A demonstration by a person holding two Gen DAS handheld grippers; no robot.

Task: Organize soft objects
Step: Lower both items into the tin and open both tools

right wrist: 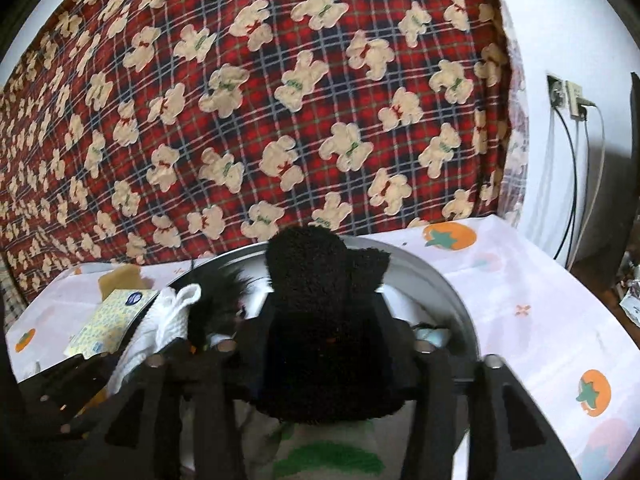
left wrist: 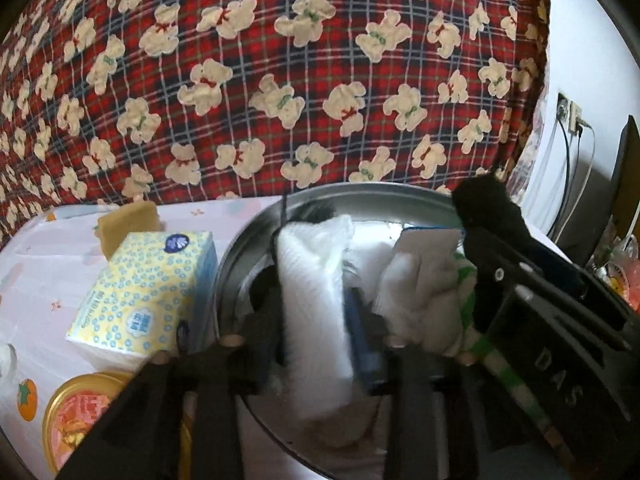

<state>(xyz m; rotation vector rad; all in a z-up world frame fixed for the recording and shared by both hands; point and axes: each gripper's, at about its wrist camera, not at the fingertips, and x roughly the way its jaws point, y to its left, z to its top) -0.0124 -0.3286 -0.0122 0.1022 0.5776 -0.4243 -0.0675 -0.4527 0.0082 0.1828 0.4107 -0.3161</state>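
A round metal basin (left wrist: pixel 240 248) holds several soft items. My left gripper (left wrist: pixel 316 320) is shut on a white folded cloth (left wrist: pixel 316 280) and holds it upright over the basin. Beside it lie a white fluffy sock (left wrist: pixel 416 292) and a green-striped piece (left wrist: pixel 468 304). My right gripper (right wrist: pixel 324 320) is shut on a black fuzzy sock (right wrist: pixel 316 280) above the basin (right wrist: pixel 452 292). That gripper with the black sock (left wrist: pixel 484 208) shows at the right of the left wrist view. The white cloth (right wrist: pixel 168 320) shows at the left of the right wrist view.
A yellow-and-blue tissue pack (left wrist: pixel 148 292), a tan sponge (left wrist: pixel 128 220) and a gold-rimmed tin (left wrist: pixel 80 416) lie left of the basin on a pale persimmon-print tablecloth (right wrist: pixel 540 312). A red plaid bear-print blanket (left wrist: pixel 280 80) rises behind. Wall sockets with cables (right wrist: pixel 568 100) are at the right.
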